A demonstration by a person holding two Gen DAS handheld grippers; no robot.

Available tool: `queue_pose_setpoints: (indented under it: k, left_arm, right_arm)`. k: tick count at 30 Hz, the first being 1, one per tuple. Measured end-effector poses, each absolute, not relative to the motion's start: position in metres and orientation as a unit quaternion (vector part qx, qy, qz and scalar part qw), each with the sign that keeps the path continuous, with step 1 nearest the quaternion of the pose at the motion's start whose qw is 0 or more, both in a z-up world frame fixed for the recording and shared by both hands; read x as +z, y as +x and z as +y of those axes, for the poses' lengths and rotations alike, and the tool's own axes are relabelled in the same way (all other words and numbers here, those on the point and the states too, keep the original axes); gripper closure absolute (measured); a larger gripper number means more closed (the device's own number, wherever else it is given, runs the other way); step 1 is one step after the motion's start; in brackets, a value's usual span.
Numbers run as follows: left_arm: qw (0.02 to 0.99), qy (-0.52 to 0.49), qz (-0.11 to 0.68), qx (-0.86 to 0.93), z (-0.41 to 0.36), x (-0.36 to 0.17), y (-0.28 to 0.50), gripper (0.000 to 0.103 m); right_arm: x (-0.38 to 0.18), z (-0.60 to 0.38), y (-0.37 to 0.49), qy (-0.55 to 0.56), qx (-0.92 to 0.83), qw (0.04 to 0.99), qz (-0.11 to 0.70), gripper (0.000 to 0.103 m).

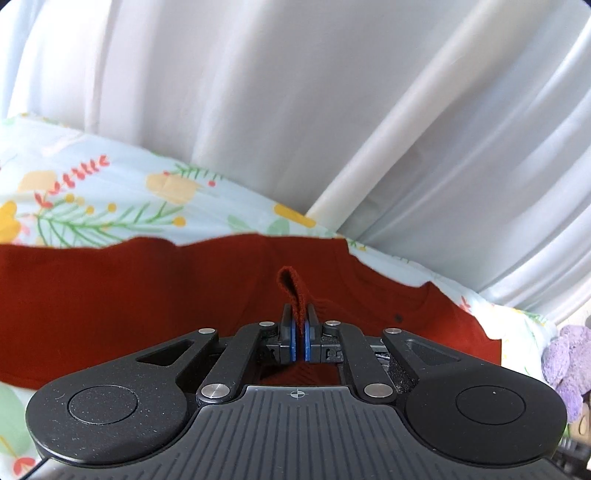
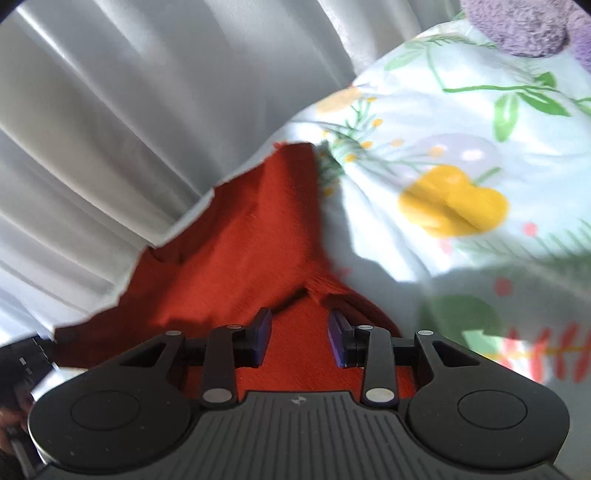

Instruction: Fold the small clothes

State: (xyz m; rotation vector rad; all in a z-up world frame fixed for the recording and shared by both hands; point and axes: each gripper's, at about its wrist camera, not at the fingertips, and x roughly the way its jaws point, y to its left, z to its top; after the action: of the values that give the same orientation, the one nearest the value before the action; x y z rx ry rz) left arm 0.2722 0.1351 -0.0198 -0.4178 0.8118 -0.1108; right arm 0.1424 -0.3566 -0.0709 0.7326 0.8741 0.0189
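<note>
Pinching a fold of one rust-red garment (image 1: 147,295), the left tongs (image 1: 299,332) were clenched on the cloth at lower centre of the left wrist view. Only the right wrist view showed the right tongs (image 2: 300,338) released above the same garment on one floral bedsheet (image 2: 443,147), white curtain (image 2: 110,110) behind, purple plush toy (image 2: 517,26) upper right.

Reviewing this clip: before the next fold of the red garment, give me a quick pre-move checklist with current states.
1. Left gripper shut on a pinched fold of the rust-red knit garment: ok.
2. Right gripper gripping the garment: not ok, jaws apart above the cloth.
3. Garment spread flat: not ok, rumpled in the right wrist view.
4. Garment resting on the floral-print bedsheet: ok.
5. Purple plush toy away from the garment: ok.
6. Garment's full outline: cannot tell.
</note>
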Motion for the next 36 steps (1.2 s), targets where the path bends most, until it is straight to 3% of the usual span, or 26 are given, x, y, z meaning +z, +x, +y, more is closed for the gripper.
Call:
queue_pose_setpoints:
  k: [3,5,9,10,11,12,13,14,17,22,25,27,30,31,32,33,36]
  left_arm:
    - [0.889,-0.199,0.408,-0.059,0.13,-0.033,0.278,0.097]
    - [0.888,-0.194,0.413,-0.059,0.128,-0.038,0.28,0.097]
    - [0.888,-0.195,0.412,-0.064,0.127,-0.041,0.282,0.097]
    - [0.889,-0.195,0.41,-0.066,0.126,-0.041,0.283,0.097]
    - [0.89,-0.195,0.405,-0.071,0.125,-0.04,0.284,0.097]
    - [0.892,-0.196,0.399,-0.077,0.124,-0.037,0.283,0.097]
    - [0.895,-0.196,0.392,-0.083,0.123,-0.036,0.284,0.097]
    - [0.898,-0.195,0.386,-0.086,0.121,-0.035,0.285,0.097]
    - [0.907,-0.183,0.372,-0.08,0.118,-0.036,0.288,0.097]
    - [0.904,-0.148,0.399,-0.041,0.107,-0.066,0.299,0.097]
    - [0.894,-0.159,0.418,-0.009,0.114,-0.079,0.295,0.092]
    - [0.894,-0.178,0.412,0.003,0.122,-0.075,0.286,0.081]
    - [0.907,-0.176,0.382,0.007,0.117,-0.058,0.267,0.079]
    - [0.91,-0.179,0.374,-0.002,0.112,-0.054,0.262,0.076]
    - [0.911,-0.185,0.368,-0.013,0.106,-0.051,0.259,0.066]
    - [0.91,-0.191,0.367,-0.029,0.099,-0.051,0.257,0.057]
    - [0.901,-0.164,0.396,-0.064,0.073,-0.058,0.265,0.056]
  right_arm:
    - [-0.064,-0.357,0.163,0.329,-0.006,0.859,0.394,0.066]
    - [-0.061,-0.355,0.179,0.294,-0.016,0.873,0.388,0.044]
    - [-0.066,-0.343,0.218,0.209,-0.025,0.892,0.401,0.043]
    - [-0.069,-0.339,0.227,0.196,-0.023,0.892,0.406,0.044]
    - [-0.072,-0.336,0.234,0.186,-0.019,0.893,0.41,0.053]
    - [-0.076,-0.332,0.24,0.175,-0.016,0.893,0.415,0.063]
    - [-0.079,-0.328,0.245,0.165,-0.018,0.892,0.421,0.083]
    - [-0.08,-0.326,0.247,0.155,-0.017,0.895,0.419,0.088]
    - [-0.074,-0.322,0.244,0.119,-0.024,0.909,0.399,0.097]
    - [-0.082,-0.342,0.239,0.129,-0.071,0.909,0.39,0.096]
    - [-0.083,-0.338,0.235,0.114,-0.073,0.913,0.385,0.093]
    - [-0.074,-0.341,0.227,0.137,-0.071,0.915,0.374,0.091]
    - [-0.059,-0.341,0.204,0.175,-0.029,0.921,0.346,0.084]
    - [-0.056,-0.335,0.198,0.189,-0.003,0.921,0.34,0.075]
    - [-0.056,-0.331,0.194,0.205,0.024,0.917,0.342,0.061]
    - [-0.059,-0.325,0.191,0.226,0.056,0.907,0.351,0.055]
    - [-0.08,-0.309,0.194,0.295,0.129,0.867,0.38,0.052]
